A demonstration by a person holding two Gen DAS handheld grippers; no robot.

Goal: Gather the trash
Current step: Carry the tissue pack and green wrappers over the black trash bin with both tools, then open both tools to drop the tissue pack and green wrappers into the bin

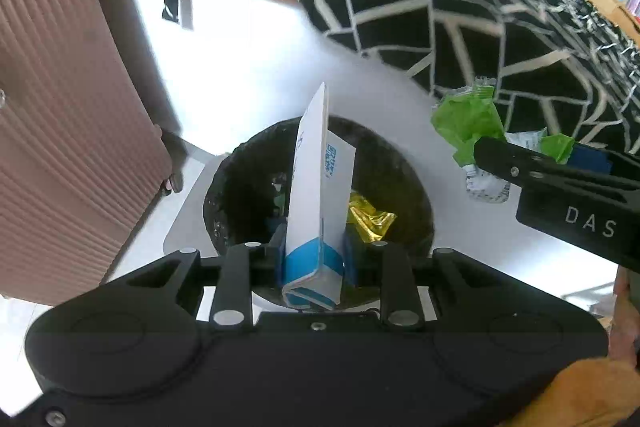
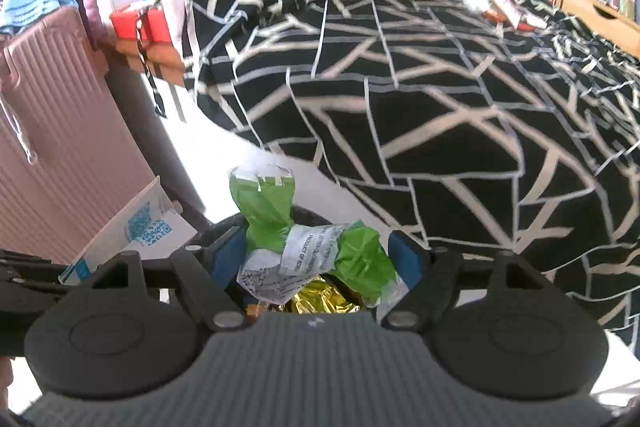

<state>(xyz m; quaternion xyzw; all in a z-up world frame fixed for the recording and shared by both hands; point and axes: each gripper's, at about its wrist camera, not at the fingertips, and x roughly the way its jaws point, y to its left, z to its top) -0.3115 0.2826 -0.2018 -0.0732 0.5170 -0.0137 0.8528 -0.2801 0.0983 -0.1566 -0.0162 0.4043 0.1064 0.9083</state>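
While the left gripper [image 1: 312, 247] clamps the flattened white and blue carton [image 1: 318, 195] by its lower end, the carton's long axis runs toward 12 o'clock, directly over the black bin [image 1: 240, 187]. From the right wrist, the right gripper [image 2: 316, 255] grips a crumpled green wrapper [image 2: 272, 211], with the bin's gold foil [image 2: 320, 301] at 6 o'clock below it; I judge both need only releasing.

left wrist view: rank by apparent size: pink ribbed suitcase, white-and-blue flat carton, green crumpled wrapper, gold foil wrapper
1. Pink ribbed suitcase
2. White-and-blue flat carton, though nearness to the camera inflates it
3. Green crumpled wrapper, partly hidden
4. Gold foil wrapper in the black-lined bin, partly hidden behind the carton
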